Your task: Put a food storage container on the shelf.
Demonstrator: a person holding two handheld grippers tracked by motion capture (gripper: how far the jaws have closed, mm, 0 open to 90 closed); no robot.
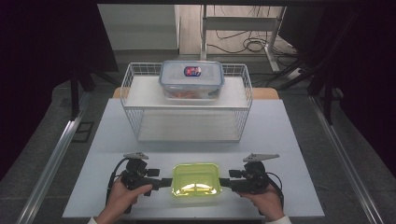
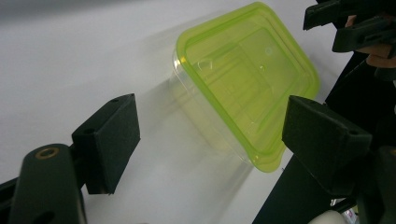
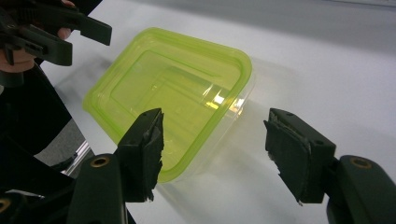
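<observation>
1. The green-lidded container [image 1: 196, 179] sits on the pale table [image 1: 116, 135] directly between the two grippers, at the near edge of the table.
2. It is a shallow rounded rectangle: a clear, glossy plastic tub under a translucent lime-green lid with a raised rim and stepped panels moulded into its top.
3. The left gripper [image 1: 164, 182] lies level just beside the container's left short side. In the left gripper view [image 2: 210, 135] its jaws stand wide apart, and the container's near end lies ahead of the gap between them, with a corner close by one pad; the pads do not press on it.
4. The left gripper's pads [image 2: 116, 135] are flat blocks of matt black foam with squared corners, set on dark hard-plastic arms with a brass-coloured rivet.
5. The right gripper [image 1: 225, 182] lies level just beside the container's right short side, facing the left one. In the right gripper view [image 3: 215, 140] its jaws stand wide, and one corner of the container lies in front of the gap between them; whether the nearer pad touches the lid rim cannot be told, and nothing is clamped.
6. The right gripper's pads [image 3: 292, 149] are the same black foam, but ragged and chewed along their edges.
7. A grey three-cornered plate tops each gripper, and a hand holds each from behind.
8. Beyond the grippers, well apart from them, stands a white wire rack [image 1: 187, 105] with a flat shelf; on it rests a clear latching box [image 1: 191, 78] with a blue-tinted lid and a colourful label.
</observation>
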